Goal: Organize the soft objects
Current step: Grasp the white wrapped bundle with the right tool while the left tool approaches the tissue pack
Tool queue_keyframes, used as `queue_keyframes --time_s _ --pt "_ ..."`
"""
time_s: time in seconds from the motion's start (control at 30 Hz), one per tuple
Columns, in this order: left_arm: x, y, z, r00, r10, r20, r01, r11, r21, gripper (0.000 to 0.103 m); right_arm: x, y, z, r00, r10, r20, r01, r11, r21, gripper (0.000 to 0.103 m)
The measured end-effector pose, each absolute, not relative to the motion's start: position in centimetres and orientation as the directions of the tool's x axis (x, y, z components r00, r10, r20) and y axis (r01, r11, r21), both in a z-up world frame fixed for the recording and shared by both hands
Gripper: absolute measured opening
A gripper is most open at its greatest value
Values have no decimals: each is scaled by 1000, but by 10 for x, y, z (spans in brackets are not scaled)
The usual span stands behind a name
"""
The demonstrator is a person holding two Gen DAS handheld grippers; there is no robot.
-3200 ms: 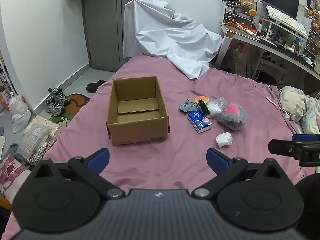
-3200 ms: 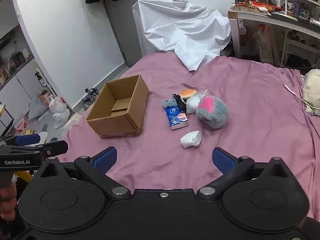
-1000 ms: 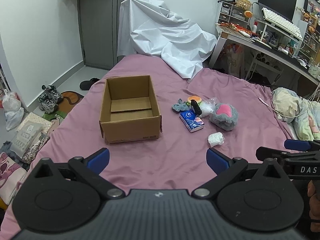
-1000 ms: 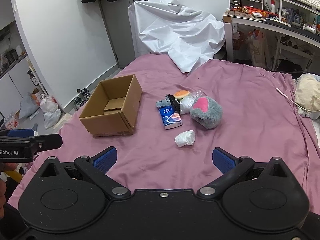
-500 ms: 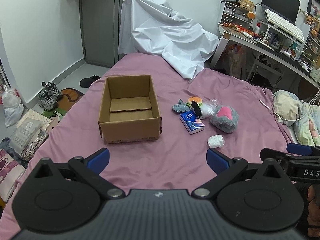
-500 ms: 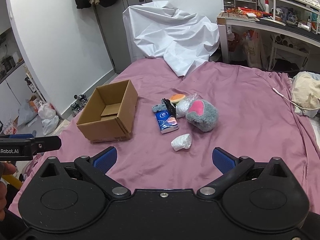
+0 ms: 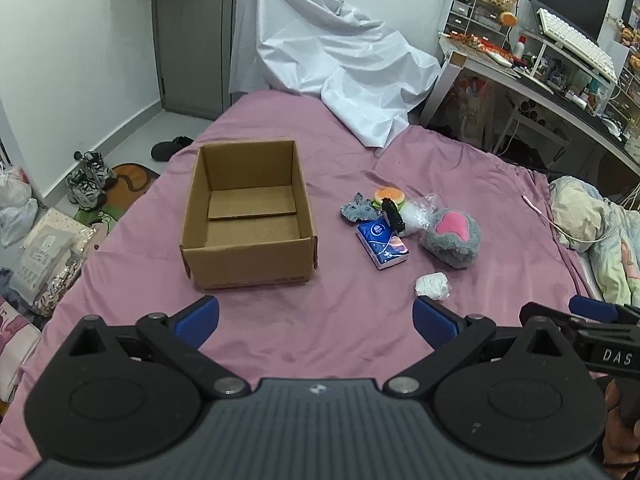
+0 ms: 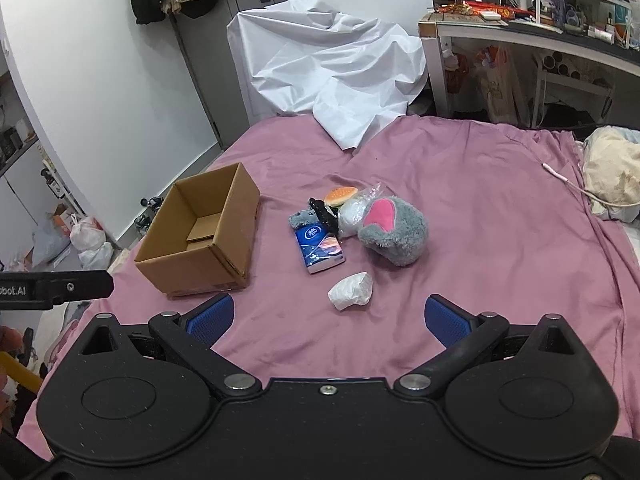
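An open, empty cardboard box point(image 7: 248, 220) point(image 8: 200, 240) sits on the pink bed. To its right lies a cluster: a grey plush with a pink patch point(image 7: 452, 236) point(image 8: 394, 232), a blue tissue pack point(image 7: 382, 242) point(image 8: 320, 248), a burger toy point(image 7: 388, 194) point(image 8: 340, 196), a small grey plush point(image 7: 358, 210), a clear bag point(image 7: 416, 212) and a black item point(image 7: 392, 214). A white wad point(image 7: 432, 285) point(image 8: 352, 291) lies nearer. My left gripper point(image 7: 316, 320) and right gripper point(image 8: 328, 318) are open, empty, and short of everything.
A white sheet point(image 7: 332, 60) drapes over something at the bed's far end. A cluttered desk point(image 7: 560, 64) stands at the right. Bedding point(image 7: 600, 224) and a white cable point(image 7: 552, 216) lie at the bed's right edge. Shoes and bags point(image 7: 60, 208) are on the floor to the left.
Both grippers have drifted slightly, so the box and the cluster shift a little in view. Nothing on the bed has moved. Both grippers stay open.
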State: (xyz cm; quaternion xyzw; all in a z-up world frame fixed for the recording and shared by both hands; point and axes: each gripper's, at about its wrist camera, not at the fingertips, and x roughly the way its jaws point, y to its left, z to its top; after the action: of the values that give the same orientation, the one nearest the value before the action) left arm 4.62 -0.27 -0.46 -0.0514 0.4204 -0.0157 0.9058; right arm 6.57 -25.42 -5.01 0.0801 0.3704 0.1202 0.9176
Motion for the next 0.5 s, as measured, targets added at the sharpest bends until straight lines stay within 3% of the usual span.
queue_keyframes --time_s 0.5 --pt "100 -13 -27 603 -99 -791 -48 986 -160 102 92 -266 -77 683 303 -664 -130 946 298 101"
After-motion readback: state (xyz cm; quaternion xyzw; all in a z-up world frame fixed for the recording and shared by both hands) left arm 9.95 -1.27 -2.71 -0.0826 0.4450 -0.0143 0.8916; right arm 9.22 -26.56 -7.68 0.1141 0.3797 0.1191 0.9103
